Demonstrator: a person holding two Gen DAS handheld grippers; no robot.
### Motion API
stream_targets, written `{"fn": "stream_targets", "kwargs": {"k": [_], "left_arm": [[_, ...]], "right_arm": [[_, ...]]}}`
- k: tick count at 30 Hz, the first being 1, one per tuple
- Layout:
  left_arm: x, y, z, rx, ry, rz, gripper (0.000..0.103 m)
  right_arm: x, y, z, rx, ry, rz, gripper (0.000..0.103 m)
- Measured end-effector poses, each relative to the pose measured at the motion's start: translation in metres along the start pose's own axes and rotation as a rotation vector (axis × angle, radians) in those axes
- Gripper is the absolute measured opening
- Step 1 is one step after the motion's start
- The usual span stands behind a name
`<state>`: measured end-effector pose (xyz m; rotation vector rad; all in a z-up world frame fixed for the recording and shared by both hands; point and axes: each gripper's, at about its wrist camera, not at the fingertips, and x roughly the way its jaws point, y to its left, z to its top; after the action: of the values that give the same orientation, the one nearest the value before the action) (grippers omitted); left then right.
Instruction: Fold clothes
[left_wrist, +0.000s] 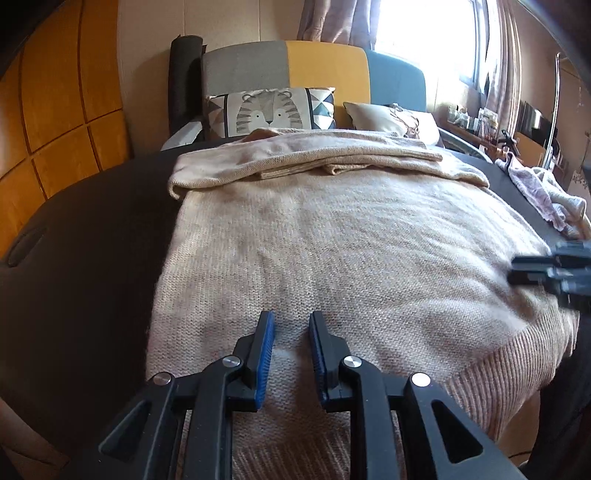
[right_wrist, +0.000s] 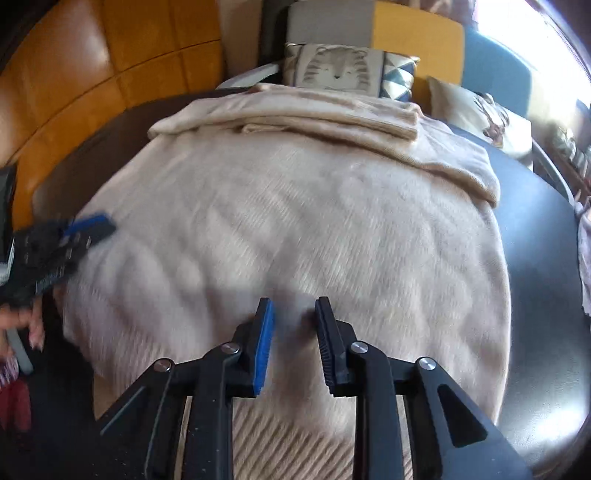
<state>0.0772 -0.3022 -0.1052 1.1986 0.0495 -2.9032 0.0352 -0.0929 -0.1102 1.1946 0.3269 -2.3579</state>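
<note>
Beige knitted sweater (left_wrist: 332, 236) spread flat on a dark table (left_wrist: 92, 229), its ribbed hem (left_wrist: 509, 373) nearest the cameras and its sleeves folded across the far end, just in front of a tiger-print cushion (left_wrist: 269, 110) and a second, pale cushion (left_wrist: 391, 116) on a grey, yellow and blue sofa (left_wrist: 325, 64). Left gripper (left_wrist: 291, 321): jaws spread, blue pads apart with bare knit showing between them, poised over the near left part of the sweater; no fabric pinched. Right gripper (right_wrist: 293, 306): jaws likewise parted above the near middle of the garment (this view is blurred), nothing clamped between the pads. Each tool appears at the edge of the other's view, over the sweater's side. A crumpled pale garment (left_wrist: 543, 195) lies at the table's right edge, apart from the sweater
</note>
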Motion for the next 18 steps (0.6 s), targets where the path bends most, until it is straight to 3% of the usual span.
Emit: {"fn": "stream_targets", "kwargs": {"k": [7, 11, 18], "left_arm": [[0.002, 0.002, -0.002, -0.03, -0.019, -0.008, 0.019], [0.003, 0.003, -0.002, -0.042, -0.022, -0.016, 0.019], [-0.006, 0.003, 0.003, -0.027, 0.017, -0.016, 0.02]], "right_arm": [[-0.029, -0.02, -0.031, 0.109, 0.022, 0.117, 0.026], [-0.036, -0.012, -0.011, 0.118, -0.058, 0.166, 0.026], [0.001, 0.052, 0.032, -0.042, -0.061, 0.192, 0.026]]}}
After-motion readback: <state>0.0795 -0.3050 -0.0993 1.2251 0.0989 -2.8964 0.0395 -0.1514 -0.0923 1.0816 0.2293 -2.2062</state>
